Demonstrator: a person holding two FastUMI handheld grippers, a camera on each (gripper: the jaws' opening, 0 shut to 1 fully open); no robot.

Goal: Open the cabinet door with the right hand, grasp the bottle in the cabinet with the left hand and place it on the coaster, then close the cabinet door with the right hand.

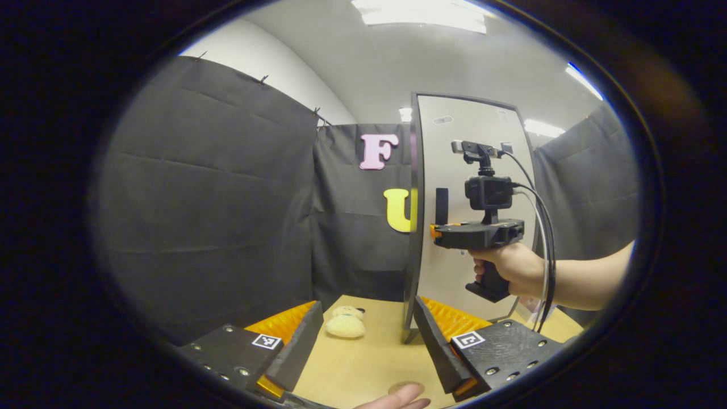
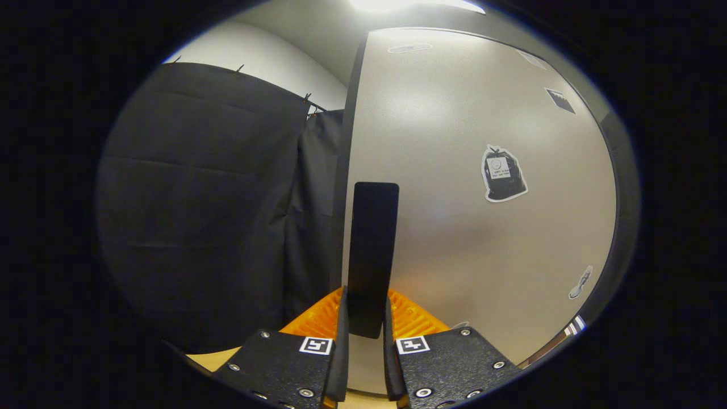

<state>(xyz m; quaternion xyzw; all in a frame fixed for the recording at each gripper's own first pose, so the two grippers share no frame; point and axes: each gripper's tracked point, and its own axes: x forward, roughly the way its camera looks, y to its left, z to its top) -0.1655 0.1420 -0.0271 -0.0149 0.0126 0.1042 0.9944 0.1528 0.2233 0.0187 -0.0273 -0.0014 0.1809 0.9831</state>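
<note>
A booth hung with black cloth surrounds a light wooden tabletop, under a white ceiling with bright lamps. On this tabletop stands the cabinet, and its pale door with a dark frame faces both cameras; the door looks flat against the cabinet front, though the pictures do not tell surely whether it is fully closed. A dark upright handle sits near the left edge of the door. In the right gripper view the right tongs are clenched on this handle, one finger pressing on each side of its lower part. In the left gripper view the same right tongs show farther off, held by a hand with a bare forearm, tips at the handle, a small camera and cables on top. The left tongs are released, their fingers spread wide apart above the tabletop and holding nothing. Between these fingers, farther back near the cabinet's foot, lies a small cream plush toy. At the bottom edge a round brownish coaster lies on the tabletop, with fingertips of a hand just beside it. A sticker with a dark picture is on the door.
</note>
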